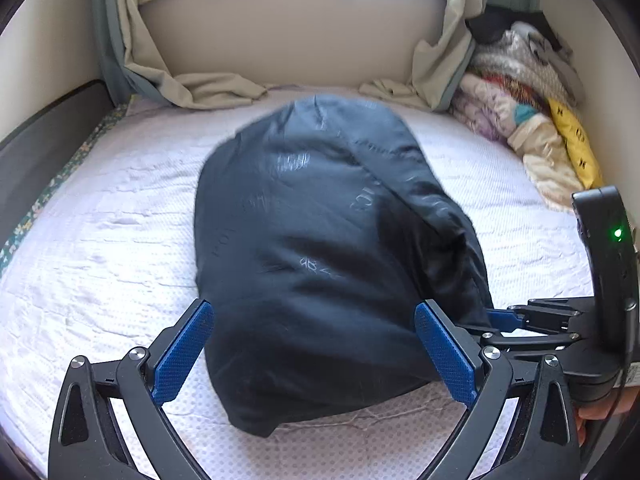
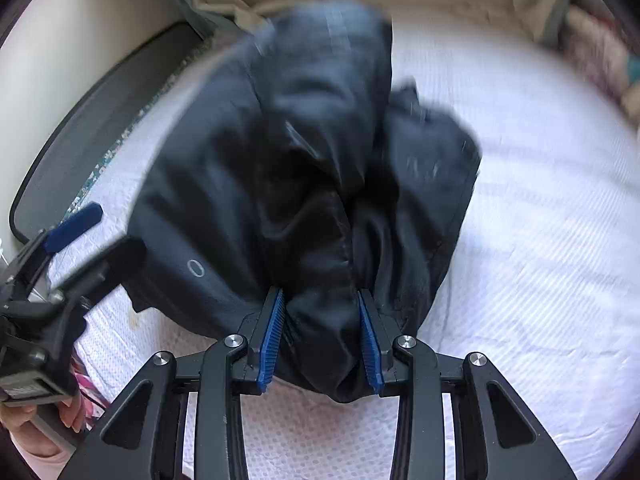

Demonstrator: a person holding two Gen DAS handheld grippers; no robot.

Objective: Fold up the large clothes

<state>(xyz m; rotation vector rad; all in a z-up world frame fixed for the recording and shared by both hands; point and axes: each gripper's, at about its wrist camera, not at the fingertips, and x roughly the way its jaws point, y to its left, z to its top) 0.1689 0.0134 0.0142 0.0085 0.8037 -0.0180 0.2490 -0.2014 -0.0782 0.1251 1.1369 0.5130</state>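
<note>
A large black jacket (image 1: 320, 240) lies bunched on the white bed sheet (image 1: 100, 240). My left gripper (image 1: 314, 354) is open, its blue pads on either side of the jacket's near end without pinching it. My right gripper (image 2: 322, 340) is shut on a thick bunch of the jacket (image 2: 304, 184) at its near edge, the fabric squeezed between the blue pads. The right gripper also shows at the right edge of the left wrist view (image 1: 504, 320), at the jacket's right side. The left gripper shows at the left of the right wrist view (image 2: 72, 224).
The bed sheet (image 2: 540, 240) spreads to both sides. A pile of folded bedding and clothes (image 1: 532, 112) sits at the back right corner. Curtains (image 1: 168, 72) hang onto the bed below the window wall. A dark bed frame (image 1: 44, 136) runs along the left.
</note>
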